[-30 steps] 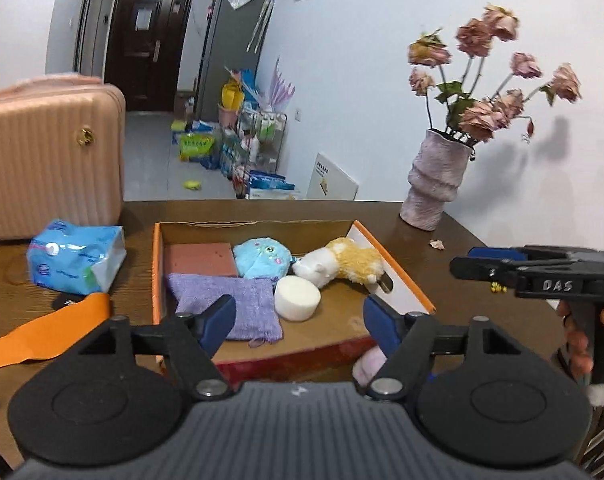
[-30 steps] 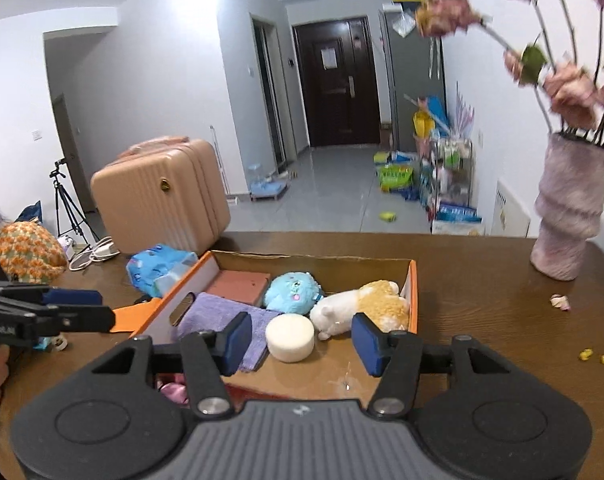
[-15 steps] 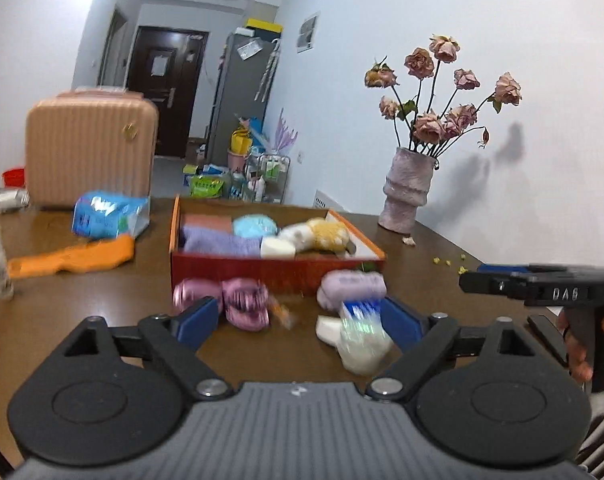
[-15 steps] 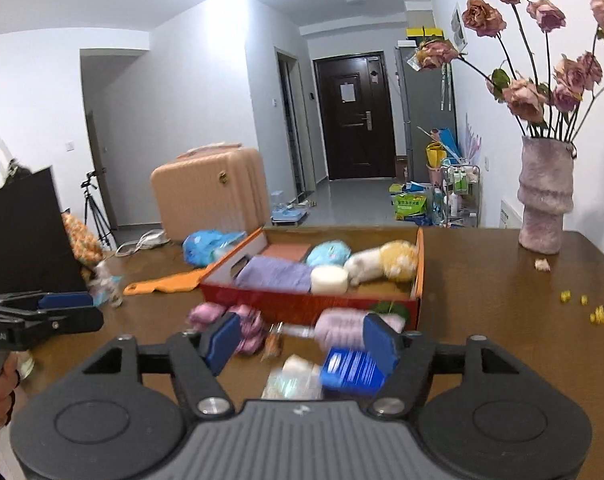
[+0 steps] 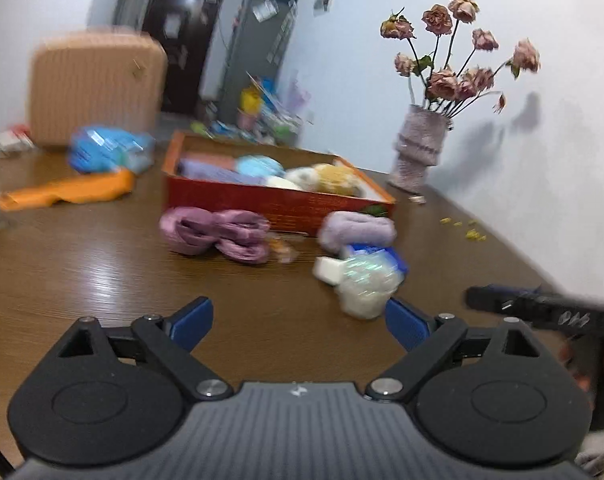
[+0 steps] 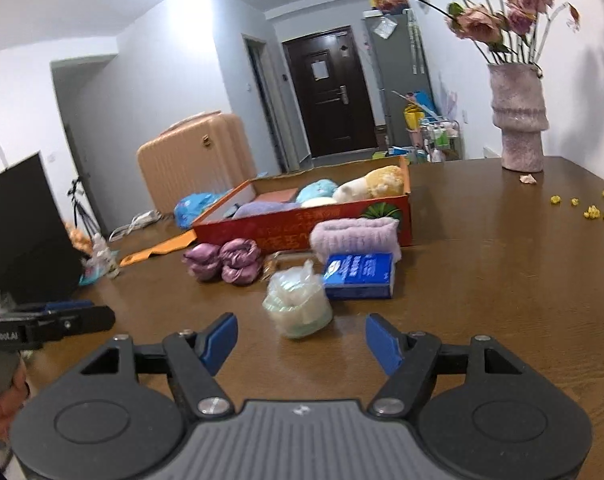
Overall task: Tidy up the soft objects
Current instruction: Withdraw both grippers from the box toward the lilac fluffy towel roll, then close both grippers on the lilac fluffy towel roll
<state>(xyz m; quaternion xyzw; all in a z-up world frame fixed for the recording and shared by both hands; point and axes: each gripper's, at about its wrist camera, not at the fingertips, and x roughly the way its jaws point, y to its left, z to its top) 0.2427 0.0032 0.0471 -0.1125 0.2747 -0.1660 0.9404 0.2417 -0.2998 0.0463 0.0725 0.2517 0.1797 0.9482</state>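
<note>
Left wrist view: left gripper (image 5: 297,320) jaws released, empty, above the counter (image 5: 81,280); purple pouches (image 5: 217,232) lie before the box (image 5: 277,200).

Right wrist view: right gripper (image 6: 302,340) jaws released; centre them around the plastic bag (image 6: 299,304), then clench gently.

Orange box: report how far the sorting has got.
Done: the orange box already holds a purple cloth, a blue plush and a white-and-yellow plush. In hand: nothing; the left gripper and right gripper are both open and empty. Left: the lilac towel, purple satin bundles and bagged item on the table.
</note>
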